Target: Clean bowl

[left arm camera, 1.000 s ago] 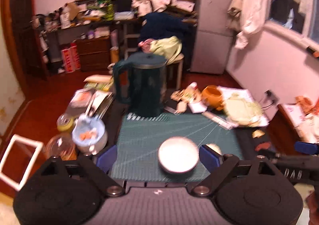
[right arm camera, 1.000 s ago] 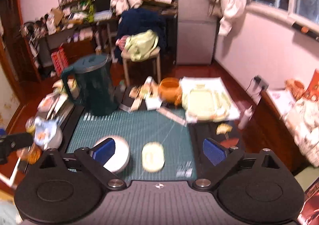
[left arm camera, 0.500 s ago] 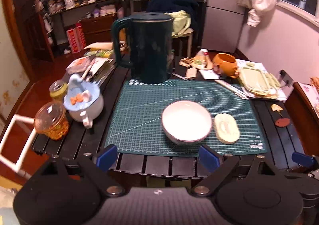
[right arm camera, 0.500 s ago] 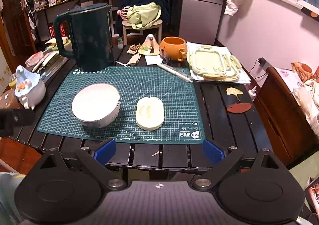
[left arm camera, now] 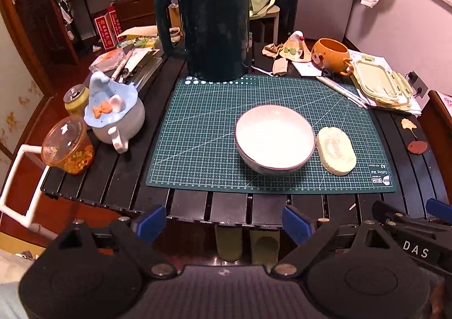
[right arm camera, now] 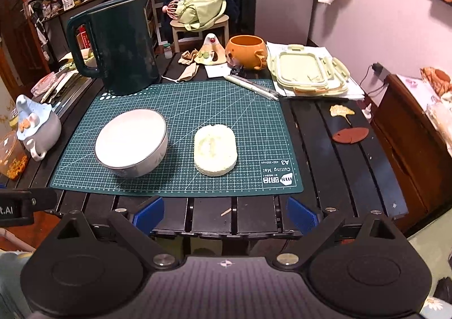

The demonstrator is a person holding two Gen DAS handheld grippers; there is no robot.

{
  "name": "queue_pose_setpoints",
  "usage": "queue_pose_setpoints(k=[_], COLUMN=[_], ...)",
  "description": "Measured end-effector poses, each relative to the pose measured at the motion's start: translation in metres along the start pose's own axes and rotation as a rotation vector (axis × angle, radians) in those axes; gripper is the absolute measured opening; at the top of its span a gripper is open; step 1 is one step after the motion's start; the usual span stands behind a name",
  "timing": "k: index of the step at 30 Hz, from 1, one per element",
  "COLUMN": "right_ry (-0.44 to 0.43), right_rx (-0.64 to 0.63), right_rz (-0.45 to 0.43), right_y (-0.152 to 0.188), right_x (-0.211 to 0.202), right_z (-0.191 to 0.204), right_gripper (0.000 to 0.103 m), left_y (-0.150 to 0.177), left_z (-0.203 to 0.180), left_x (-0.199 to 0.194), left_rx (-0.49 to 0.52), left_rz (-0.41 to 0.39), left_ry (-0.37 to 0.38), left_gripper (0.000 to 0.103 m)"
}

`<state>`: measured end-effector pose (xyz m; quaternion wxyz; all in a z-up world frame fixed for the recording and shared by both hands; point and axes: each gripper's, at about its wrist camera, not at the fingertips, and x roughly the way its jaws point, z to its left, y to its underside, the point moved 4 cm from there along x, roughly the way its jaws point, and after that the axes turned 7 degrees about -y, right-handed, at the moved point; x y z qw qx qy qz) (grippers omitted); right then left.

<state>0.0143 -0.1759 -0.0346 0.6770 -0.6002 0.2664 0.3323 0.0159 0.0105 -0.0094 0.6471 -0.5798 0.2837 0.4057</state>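
Clearly the bowl [left arm camera: 274, 139] and sponge [right arm camera: 214, 150] lie side by side on the mat [right arm camera: 180, 110], handy for both grippers. Left gripper [left arm camera: 224, 223] and right gripper [right arm camera: 224, 216] hover before the table edge, jaws wide apart, holding nothing.

Both wrist views face forward from table's near edge, sharing green mat [left arm camera: 254, 132]

Bowl [left arm camera: 274, 138] and sponge [left arm camera: 335, 150] on the mat [left arm camera: 197, 127].
White bowl upright, empty; pale oval sponge flat, just beside it at 3 o'clock.
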Motion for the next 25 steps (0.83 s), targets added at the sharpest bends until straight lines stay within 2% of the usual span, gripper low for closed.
queue_pose_setpoints(k=[5, 25], right_ry=[-0.004, 0.002], right_rx=[0.007, -0.004], right_rz=[0.027, 0.027], right_y=[0.0015, 0.0019], right_x=[0.0063, 0.0061], right_z=[-0.0009, -0.0009], right_gripper=[0.094, 0.094], left_y=[0.0001, 0.0006], left_z=[-0.0006, 0.0008], left_x=[0.0021, 0.0033], left_rx=[0.001, 0.000], left_rz=[0.010, 0.011], left_ry=[0.001, 0.007], left_gripper=[0.089, 0.089])
